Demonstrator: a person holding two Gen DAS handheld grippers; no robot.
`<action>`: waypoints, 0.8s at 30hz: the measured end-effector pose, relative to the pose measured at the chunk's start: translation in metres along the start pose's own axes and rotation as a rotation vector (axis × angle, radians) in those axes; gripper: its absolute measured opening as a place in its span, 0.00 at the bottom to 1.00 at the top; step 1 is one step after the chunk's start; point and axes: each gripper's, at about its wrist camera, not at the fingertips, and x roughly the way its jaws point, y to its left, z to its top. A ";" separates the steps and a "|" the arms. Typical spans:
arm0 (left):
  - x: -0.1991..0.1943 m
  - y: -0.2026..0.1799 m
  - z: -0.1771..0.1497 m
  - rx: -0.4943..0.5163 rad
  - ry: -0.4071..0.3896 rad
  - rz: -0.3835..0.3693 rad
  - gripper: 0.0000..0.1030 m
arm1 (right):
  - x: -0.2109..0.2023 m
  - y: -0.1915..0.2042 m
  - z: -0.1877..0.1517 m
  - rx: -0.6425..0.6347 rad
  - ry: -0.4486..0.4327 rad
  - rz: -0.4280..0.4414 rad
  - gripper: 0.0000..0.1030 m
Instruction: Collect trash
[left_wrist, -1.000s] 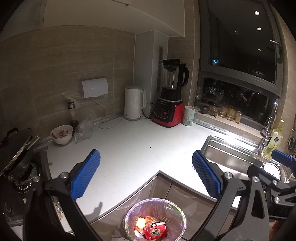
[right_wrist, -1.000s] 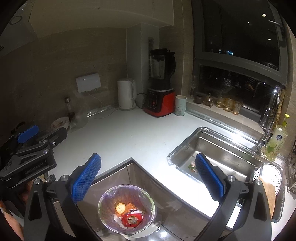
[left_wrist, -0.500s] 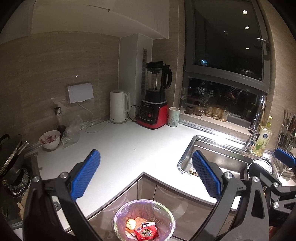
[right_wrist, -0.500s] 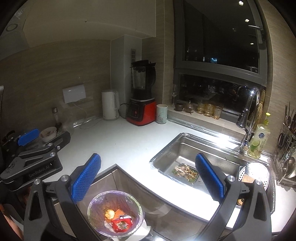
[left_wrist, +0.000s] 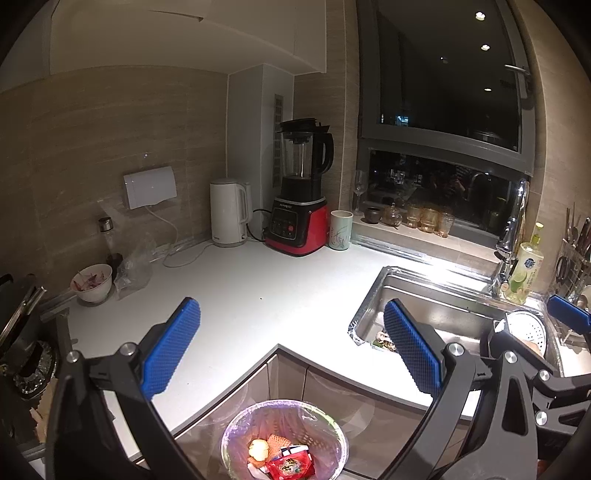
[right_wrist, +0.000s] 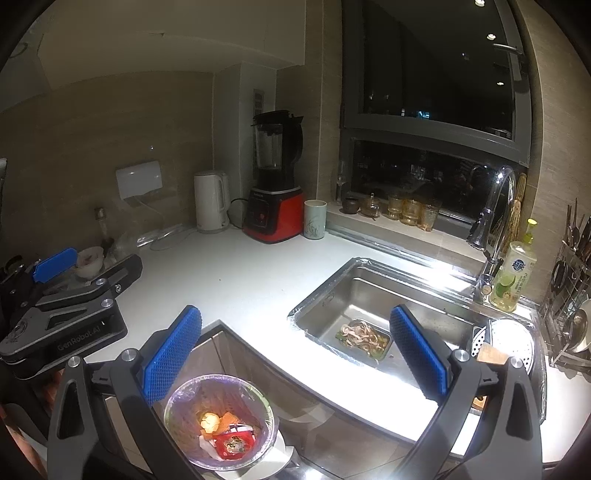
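A bagged trash bin (left_wrist: 284, 439) stands on the floor below the counter corner, holding a red wrapper (left_wrist: 290, 467) and food scraps; it also shows in the right wrist view (right_wrist: 219, 421). Food scraps (right_wrist: 364, 334) lie in a strainer in the steel sink (right_wrist: 354, 291). My left gripper (left_wrist: 291, 350) is open and empty above the bin. My right gripper (right_wrist: 295, 354) is open and empty, between the bin and the sink. The left gripper's body shows at the left of the right wrist view (right_wrist: 66, 306).
On the white counter (left_wrist: 258, 288) stand a white kettle (left_wrist: 229, 212), a red blender (left_wrist: 299, 195), a cup (left_wrist: 340, 229), a bowl (left_wrist: 92, 282) and a plastic bag (left_wrist: 135, 262). A faucet (right_wrist: 491, 206), soap bottle (right_wrist: 513, 275) and dish rack (right_wrist: 570, 291) are right of the sink.
Both views have swung to the right, bringing the sink and its food scraps more into view. Both grippers stay open and empty.
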 end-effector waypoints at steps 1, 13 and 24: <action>0.000 -0.001 0.000 0.001 -0.001 -0.001 0.92 | 0.000 0.000 0.000 0.000 0.001 0.001 0.98; -0.002 -0.005 -0.002 0.007 -0.007 0.008 0.92 | 0.000 0.000 -0.002 -0.001 0.000 0.004 0.98; -0.002 -0.009 -0.005 0.017 -0.001 0.006 0.92 | 0.000 0.001 -0.003 0.002 0.007 0.009 0.98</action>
